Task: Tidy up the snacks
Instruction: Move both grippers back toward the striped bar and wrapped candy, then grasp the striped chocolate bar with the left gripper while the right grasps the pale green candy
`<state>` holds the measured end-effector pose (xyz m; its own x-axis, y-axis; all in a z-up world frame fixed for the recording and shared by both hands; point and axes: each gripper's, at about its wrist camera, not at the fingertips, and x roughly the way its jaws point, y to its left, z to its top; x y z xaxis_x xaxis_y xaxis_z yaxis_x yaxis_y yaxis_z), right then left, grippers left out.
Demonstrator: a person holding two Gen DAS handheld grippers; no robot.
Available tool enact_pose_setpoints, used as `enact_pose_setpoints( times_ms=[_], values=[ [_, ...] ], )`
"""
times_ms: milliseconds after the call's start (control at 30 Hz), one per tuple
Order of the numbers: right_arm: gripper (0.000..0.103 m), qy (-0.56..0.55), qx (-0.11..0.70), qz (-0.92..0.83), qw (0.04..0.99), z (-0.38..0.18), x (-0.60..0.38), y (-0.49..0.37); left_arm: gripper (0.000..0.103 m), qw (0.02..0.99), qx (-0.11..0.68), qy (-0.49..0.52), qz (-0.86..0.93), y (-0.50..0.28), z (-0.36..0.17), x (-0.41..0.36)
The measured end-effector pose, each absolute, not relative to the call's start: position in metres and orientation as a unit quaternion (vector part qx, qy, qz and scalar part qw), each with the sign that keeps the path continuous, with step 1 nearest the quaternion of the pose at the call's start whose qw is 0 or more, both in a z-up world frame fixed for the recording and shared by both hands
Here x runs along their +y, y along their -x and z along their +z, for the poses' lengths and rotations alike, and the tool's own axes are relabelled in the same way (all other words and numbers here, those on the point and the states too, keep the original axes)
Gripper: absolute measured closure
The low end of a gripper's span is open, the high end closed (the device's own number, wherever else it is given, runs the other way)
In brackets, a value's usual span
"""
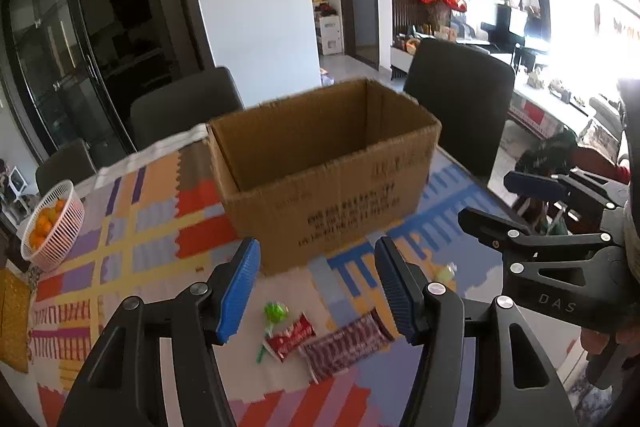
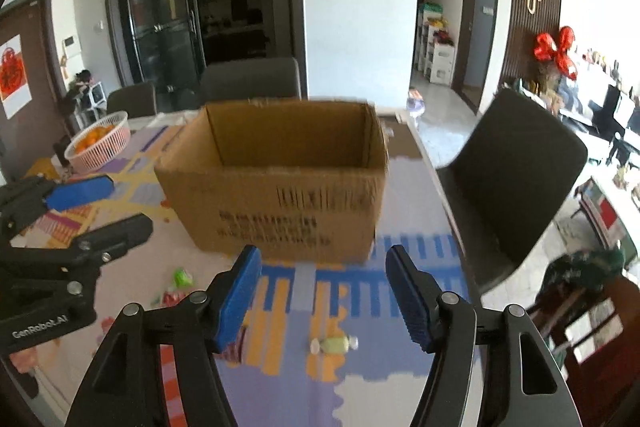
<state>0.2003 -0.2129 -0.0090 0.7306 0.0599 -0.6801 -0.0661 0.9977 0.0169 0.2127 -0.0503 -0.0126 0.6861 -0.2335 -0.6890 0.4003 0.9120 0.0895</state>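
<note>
Snacks before an empty cardboard box (image 1: pixel 324 167) on the table (image 1: pixel 132 227). Left to right: green candy (image 1: pixel 275 311), red packet (image 1: pixel 289 341), striped wrapper (image 1: pixel 346 347), pale sweet (image 2: pixel 334 344). The left hand-held gripper (image 1: pixel 318 291) and right hand-held gripper (image 2: pixel 324 293) hang half-open and empty. Advised: centre each over one snack, descend squarely, close on the wrapper's body, then lift clear of the box rim.

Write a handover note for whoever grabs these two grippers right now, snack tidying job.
Left gripper: jaws open, nothing in them.
Right gripper: jaws open, nothing in them.
Cardboard box stands open on the table mat; none of its floor shows.
Still on the mat in front of it: green candy, red packet, striped packet, pale green sweet.
Left: all four still need boxing.
</note>
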Motion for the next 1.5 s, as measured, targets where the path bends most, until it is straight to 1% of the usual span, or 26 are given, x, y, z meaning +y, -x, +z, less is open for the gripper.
enact_pose_setpoints(
  times_ms=[400, 600, 867, 1167, 1367, 1500],
  values=[
    [0.037, -0.007, 0.417, 0.025, 0.909, -0.058, -0.218, -0.177, 0.042, 0.874, 0.422, -0.115, -0.211, -0.195, -0.068, -0.053],
    [0.037, 0.004, 0.435, 0.025, 0.900, -0.076, -0.214, -0.173, 0.042, 0.849, 0.442, -0.145, -0.249, -0.190, -0.100, -0.056],
    [0.037, 0.021, 0.467, 0.021, 0.884, -0.105, -0.205, -0.172, 0.042, 0.817, 0.465, -0.194, -0.279, -0.204, -0.131, -0.061],
    [0.037, 0.018, 0.482, 0.004, 0.876, -0.126, -0.208, -0.182, 0.042, 0.799, 0.455, -0.245, -0.307, -0.218, -0.148, -0.074],
    [0.037, 0.013, 0.486, -0.003, 0.874, -0.131, -0.212, -0.189, 0.042, 0.775, 0.463, -0.271, -0.333, -0.230, -0.159, -0.086],
    [0.037, 0.011, 0.487, -0.006, 0.873, -0.135, -0.213, -0.194, 0.042, 0.768, 0.469, -0.270, -0.343, -0.239, -0.163, -0.088]
  ],
)
